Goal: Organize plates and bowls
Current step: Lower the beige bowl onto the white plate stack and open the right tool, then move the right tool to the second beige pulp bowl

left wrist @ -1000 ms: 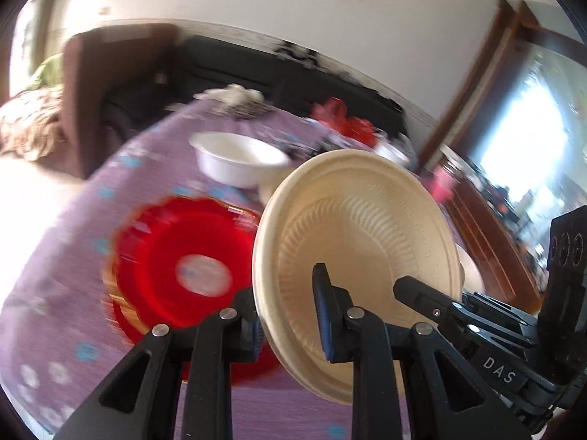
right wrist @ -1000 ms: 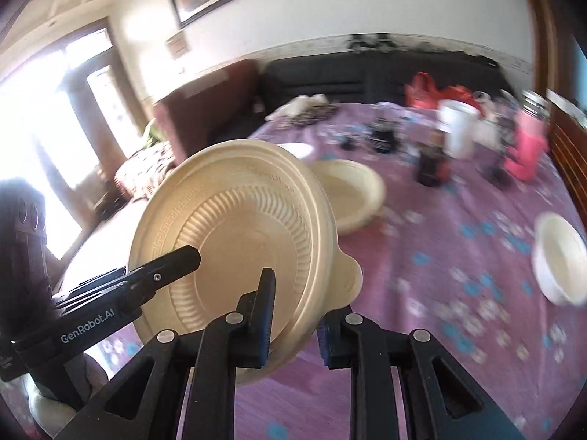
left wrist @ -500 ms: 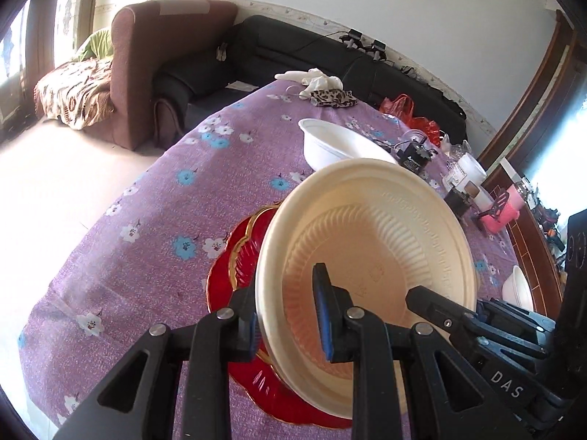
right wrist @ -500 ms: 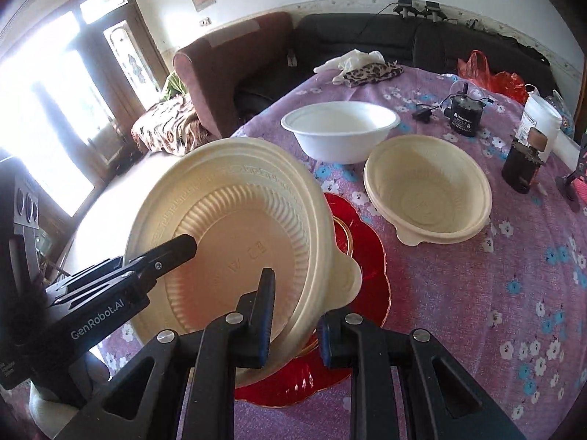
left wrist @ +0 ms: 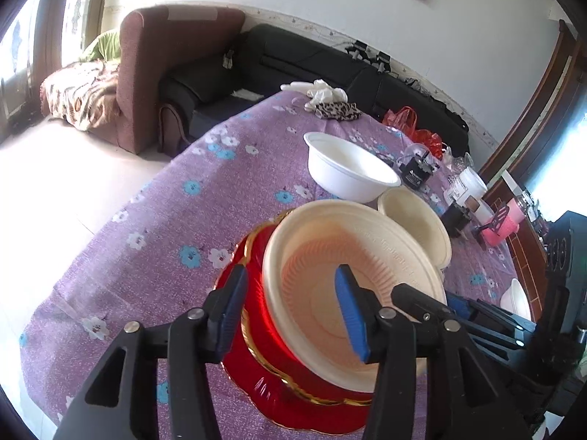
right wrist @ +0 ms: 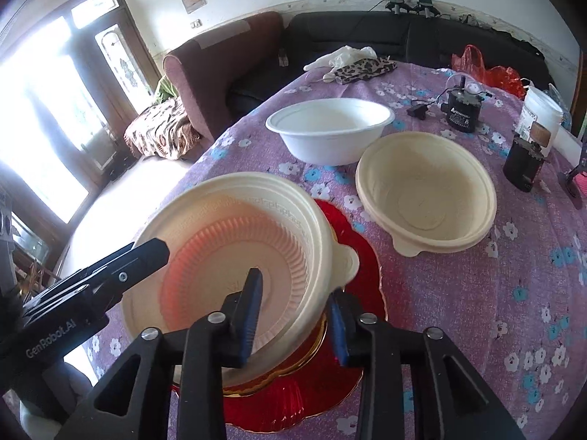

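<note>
A cream ribbed plate (left wrist: 330,278) (right wrist: 234,253) rests on the red gold-rimmed plates (left wrist: 264,337) (right wrist: 352,256) on the purple flowered tablecloth. My left gripper (left wrist: 290,311) is open, its jaws straddling the cream plate's near rim. My right gripper (right wrist: 293,315) is open too, its jaws apart on either side of the plate's rim by its tab. A cream bowl (right wrist: 425,194) (left wrist: 414,220) and a white bowl (right wrist: 330,128) (left wrist: 348,172) stand behind.
Behind the bowls stand a black device (right wrist: 462,106), a white jar (right wrist: 539,117), a dark cup (right wrist: 521,161) and a pink object (left wrist: 502,223). Gloves and a leopard cloth (right wrist: 363,66) lie at the far edge. A small white bowl (left wrist: 517,297) sits right.
Both grippers lowered the cream plate onto the red plates, then opened and released it. The plate went from tilted upright to lying nearly flat.
</note>
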A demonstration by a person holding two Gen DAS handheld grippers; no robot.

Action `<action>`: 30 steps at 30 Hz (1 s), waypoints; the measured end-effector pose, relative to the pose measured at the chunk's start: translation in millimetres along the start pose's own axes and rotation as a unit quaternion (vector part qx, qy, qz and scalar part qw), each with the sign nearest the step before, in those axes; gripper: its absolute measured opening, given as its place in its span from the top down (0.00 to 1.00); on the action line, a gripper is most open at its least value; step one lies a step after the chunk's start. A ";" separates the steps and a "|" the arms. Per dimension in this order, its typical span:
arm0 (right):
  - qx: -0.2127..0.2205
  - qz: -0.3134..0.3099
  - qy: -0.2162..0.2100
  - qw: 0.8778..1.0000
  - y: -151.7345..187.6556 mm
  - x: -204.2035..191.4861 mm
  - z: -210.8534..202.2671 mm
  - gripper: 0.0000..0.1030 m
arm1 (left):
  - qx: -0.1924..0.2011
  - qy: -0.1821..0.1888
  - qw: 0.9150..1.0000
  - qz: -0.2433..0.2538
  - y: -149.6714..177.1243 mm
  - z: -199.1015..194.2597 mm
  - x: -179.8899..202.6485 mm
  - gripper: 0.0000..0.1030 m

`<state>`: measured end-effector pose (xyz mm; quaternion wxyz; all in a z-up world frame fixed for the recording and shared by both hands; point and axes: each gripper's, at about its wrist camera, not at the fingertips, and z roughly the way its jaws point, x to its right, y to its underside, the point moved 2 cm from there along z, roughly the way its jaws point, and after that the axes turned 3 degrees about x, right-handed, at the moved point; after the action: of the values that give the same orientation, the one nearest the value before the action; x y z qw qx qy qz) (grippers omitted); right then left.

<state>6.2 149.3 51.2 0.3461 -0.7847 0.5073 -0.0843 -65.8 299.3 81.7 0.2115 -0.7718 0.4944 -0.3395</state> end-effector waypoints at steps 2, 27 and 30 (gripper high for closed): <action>0.012 -0.004 0.007 1.000 -1.8 2.0 -5.4 0.53 | 0.017 -0.001 1.000 -0.002 -0.8 -9.0 -0.8 0.37; 0.047 0.145 0.064 0.986 65.8 177.2 -94.9 0.40 | 0.061 0.076 0.991 0.092 47.5 -59.6 109.6 0.20; 0.044 0.153 0.051 0.986 48.2 177.0 -79.6 0.40 | 0.049 0.079 0.992 0.086 52.1 -54.2 111.0 0.20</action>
<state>15.6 -50.2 41.5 0.3624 -0.6765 0.6344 -0.0922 -106.6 177.1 119.0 0.2381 -0.6860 0.5565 -0.4037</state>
